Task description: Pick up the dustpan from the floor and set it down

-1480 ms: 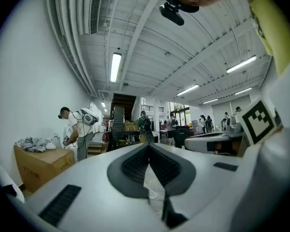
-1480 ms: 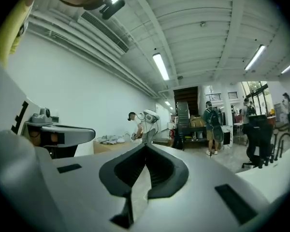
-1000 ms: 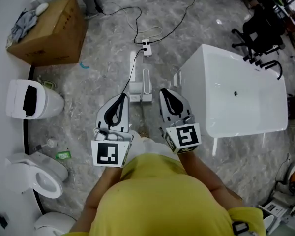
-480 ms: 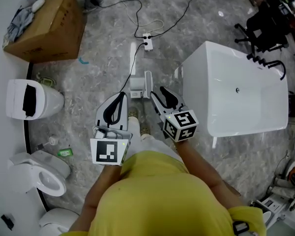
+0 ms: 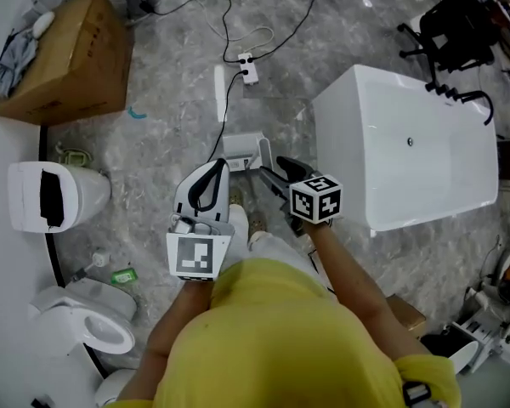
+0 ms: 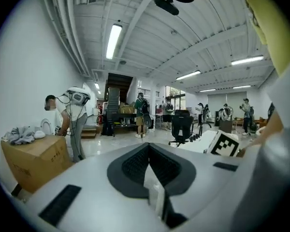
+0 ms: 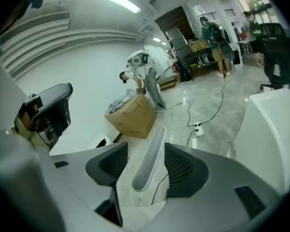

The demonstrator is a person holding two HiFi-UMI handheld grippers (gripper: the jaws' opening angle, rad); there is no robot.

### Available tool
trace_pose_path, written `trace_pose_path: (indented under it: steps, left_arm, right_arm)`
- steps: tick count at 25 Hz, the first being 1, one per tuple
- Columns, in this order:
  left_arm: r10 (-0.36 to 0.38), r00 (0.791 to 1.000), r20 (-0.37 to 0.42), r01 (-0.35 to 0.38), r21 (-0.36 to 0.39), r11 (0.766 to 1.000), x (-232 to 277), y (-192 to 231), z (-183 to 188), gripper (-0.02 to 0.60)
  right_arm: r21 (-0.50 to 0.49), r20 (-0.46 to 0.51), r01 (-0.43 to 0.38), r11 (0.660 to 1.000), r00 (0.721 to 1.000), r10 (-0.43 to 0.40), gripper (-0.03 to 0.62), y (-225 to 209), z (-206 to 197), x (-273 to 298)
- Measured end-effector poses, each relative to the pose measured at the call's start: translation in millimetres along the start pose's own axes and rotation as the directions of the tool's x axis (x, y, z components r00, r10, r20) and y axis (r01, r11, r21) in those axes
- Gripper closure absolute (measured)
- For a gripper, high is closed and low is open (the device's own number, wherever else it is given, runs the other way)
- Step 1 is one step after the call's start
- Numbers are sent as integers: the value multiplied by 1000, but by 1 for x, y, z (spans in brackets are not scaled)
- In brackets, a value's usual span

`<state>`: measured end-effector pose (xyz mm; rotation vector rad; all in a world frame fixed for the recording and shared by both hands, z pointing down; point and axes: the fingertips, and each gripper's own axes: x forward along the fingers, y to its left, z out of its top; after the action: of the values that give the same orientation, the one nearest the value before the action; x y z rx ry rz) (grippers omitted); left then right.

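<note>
A white dustpan (image 5: 240,153) stands on the grey marble floor, its long handle (image 5: 263,153) rising toward me. My right gripper (image 5: 273,171) hangs low over it. In the right gripper view the handle (image 7: 153,144) runs up between the two jaws of that gripper (image 7: 146,154); the jaws are opening and a gap shows on each side of the handle. My left gripper (image 5: 214,168) is held higher, just left of the dustpan, and in the left gripper view its pads (image 6: 157,170) meet with nothing between them.
A white bathtub (image 5: 408,151) stands close on the right. A power strip (image 5: 248,68) and its cables lie beyond the dustpan. At the left are a cardboard box (image 5: 59,58) and toilets (image 5: 51,195). An office chair (image 5: 450,32) is far right.
My right gripper has dropped toward the dustpan, rolled, and its jaws have spread around the handle. My left gripper has drifted forward and a little lower.
</note>
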<state>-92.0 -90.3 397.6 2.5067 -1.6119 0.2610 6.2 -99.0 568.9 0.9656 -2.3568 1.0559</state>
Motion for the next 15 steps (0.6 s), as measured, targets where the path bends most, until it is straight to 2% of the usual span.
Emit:
trace_pose_path:
  steps: [4, 7, 10, 15]
  left_arm:
    - [-72, 996, -59, 72, -10, 997, 23, 6, -21, 578]
    - [-116, 989, -89, 113, -37, 993, 33, 9, -32, 578]
    - [-151, 982, -114, 145, -63, 988, 41, 8, -41, 578]
    - [-172, 976, -133, 163, -81, 983, 49, 9, -45, 578]
  right_arm:
    - [115, -63, -16, 993, 998, 23, 338, -12, -12, 15]
    - [158, -99, -30, 987, 994, 46, 338, -16, -19, 23]
    - [225, -134, -102, 969, 982, 135, 336, -13, -24, 31]
    - [298, -188, -213, 931, 943, 276, 343, -9, -33, 41]
